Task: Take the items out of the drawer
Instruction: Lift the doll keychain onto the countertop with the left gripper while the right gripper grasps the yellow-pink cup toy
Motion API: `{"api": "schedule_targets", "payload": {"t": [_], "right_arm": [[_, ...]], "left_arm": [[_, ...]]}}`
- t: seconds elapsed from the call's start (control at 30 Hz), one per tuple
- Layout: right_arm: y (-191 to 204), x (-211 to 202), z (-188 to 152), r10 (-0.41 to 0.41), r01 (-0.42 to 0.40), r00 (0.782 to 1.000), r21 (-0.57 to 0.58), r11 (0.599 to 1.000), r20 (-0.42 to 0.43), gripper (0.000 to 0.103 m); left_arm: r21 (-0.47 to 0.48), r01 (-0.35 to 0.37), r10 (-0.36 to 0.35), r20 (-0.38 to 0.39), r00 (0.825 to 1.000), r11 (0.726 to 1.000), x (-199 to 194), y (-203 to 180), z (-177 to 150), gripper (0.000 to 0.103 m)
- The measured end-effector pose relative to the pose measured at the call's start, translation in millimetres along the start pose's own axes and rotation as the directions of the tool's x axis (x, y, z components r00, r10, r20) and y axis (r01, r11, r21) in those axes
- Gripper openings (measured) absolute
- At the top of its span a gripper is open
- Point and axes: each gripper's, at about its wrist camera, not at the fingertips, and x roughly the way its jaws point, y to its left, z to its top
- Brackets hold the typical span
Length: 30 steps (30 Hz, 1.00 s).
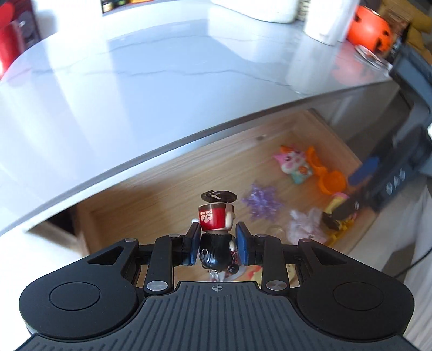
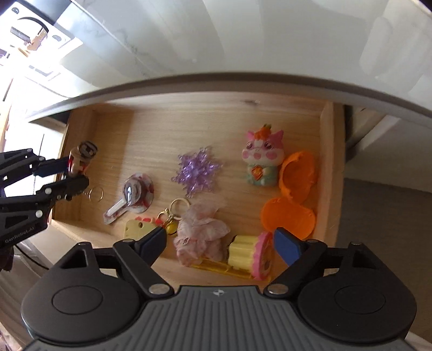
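My left gripper [image 1: 217, 243] is shut on a small keychain figure [image 1: 216, 232] with a red cap and black body, held above the open wooden drawer [image 1: 151, 194]. In the right wrist view the same left gripper [image 2: 73, 171] shows at the drawer's left end, the figure [image 2: 81, 156] between its pads and a key ring [image 2: 96, 194] dangling below. My right gripper [image 2: 221, 243] stands open over the drawer's front, above a crumpled pink wrapper [image 2: 199, 232] and a yellow-and-pink toy [image 2: 248, 256]. A purple snowflake [image 2: 197, 171], a pink cat figure [image 2: 263, 159] and an orange capsule [image 2: 294, 194] lie inside.
A white marble countertop [image 1: 135, 81] overhangs the drawer's back. On it stand an orange pumpkin bucket [image 1: 370, 29] and a white roll [image 1: 329, 19] at the far right, a red object [image 1: 8, 46] at the left. A suction-cup hook [image 2: 135, 194] and bell keychain [image 2: 170, 216] lie in the drawer.
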Motion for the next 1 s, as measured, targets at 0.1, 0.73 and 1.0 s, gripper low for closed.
{"api": "schedule_targets", "payload": {"t": [0.1, 0.73, 1.0], "right_arm": [[23, 27, 1, -0.093, 0.085, 0.990, -0.079, 0.993, -0.106, 0.082], [33, 65, -17, -0.338, 0.303, 0.919, -0.183, 0.935, -0.205, 0.018], [36, 5, -22, -0.144, 0.140, 0.990, -0.171, 0.975, -0.009, 0.005]], "left_arm": [[-0.057, -0.018, 0.018, -0.005, 1.000, 0.998, -1, 15, -6, 0.032], [-0.038, -0.003, 0.006, 0.071, 0.997, 0.999, -13, 11, -19, 0.032], [-0.181, 0.105, -0.028, 0.384, 0.923, 0.978, -63, 20, 27, 0.032]]}}
